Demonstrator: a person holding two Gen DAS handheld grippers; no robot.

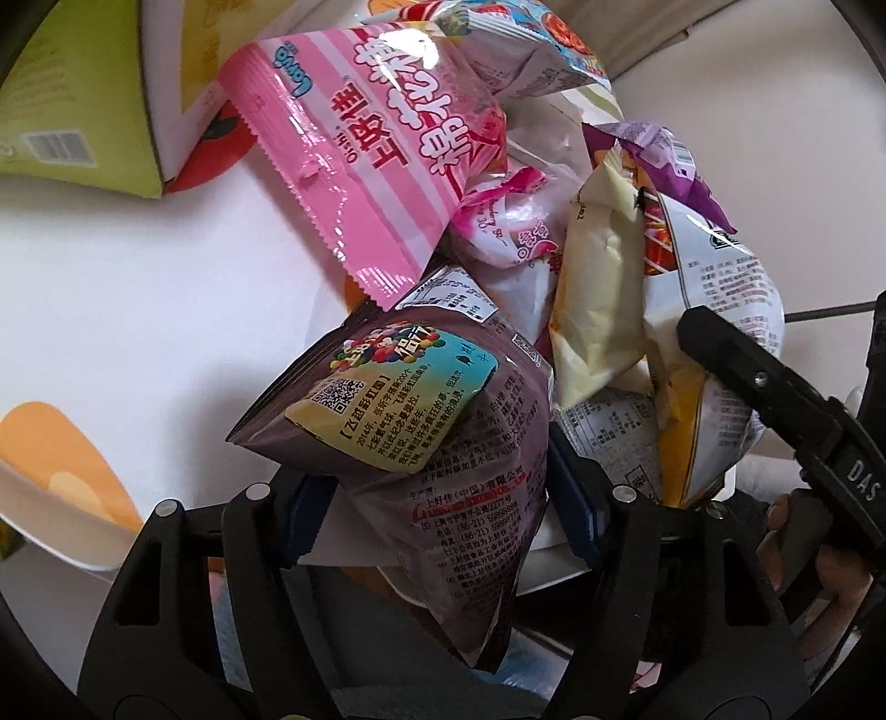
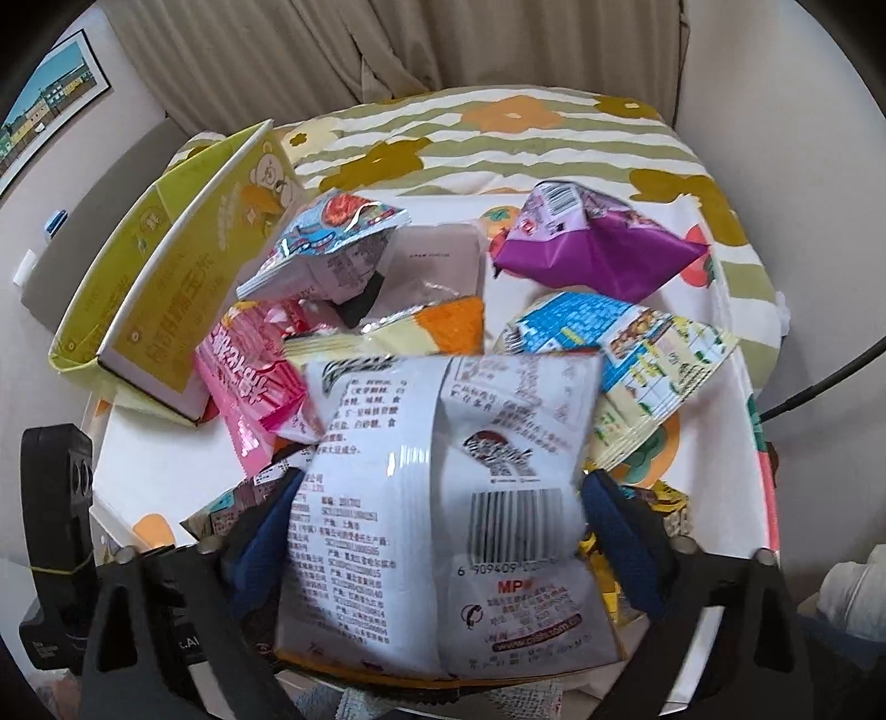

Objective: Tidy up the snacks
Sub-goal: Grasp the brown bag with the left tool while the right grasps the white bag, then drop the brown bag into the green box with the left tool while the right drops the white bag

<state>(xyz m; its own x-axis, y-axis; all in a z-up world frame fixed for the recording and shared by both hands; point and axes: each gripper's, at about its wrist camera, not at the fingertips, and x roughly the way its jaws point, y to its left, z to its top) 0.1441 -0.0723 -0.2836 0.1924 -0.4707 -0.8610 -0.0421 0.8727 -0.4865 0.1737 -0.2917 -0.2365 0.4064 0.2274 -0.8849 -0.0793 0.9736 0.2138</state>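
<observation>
On white tabletop (image 2: 144,465), heaped snack packets (image 2: 443,498), floral cloth (image 2: 498,144), beige curtain (image 2: 332,50) behind

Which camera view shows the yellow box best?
The right wrist view: the yellow box shows its open top, printed side and bear picture, standing left of the snack pile. The left wrist view catches only one corner with a barcode, at the frame's upper left.

Beige pleated curtains (image 2: 310,50) hung behind a table draped in a cloth (image 2: 498,144) striped green and white with orange and olive flowers. A framed picture (image 2: 50,105) of coloured buildings hung on the pale wall (image 2: 786,111). Soft, even daylight.
</observation>
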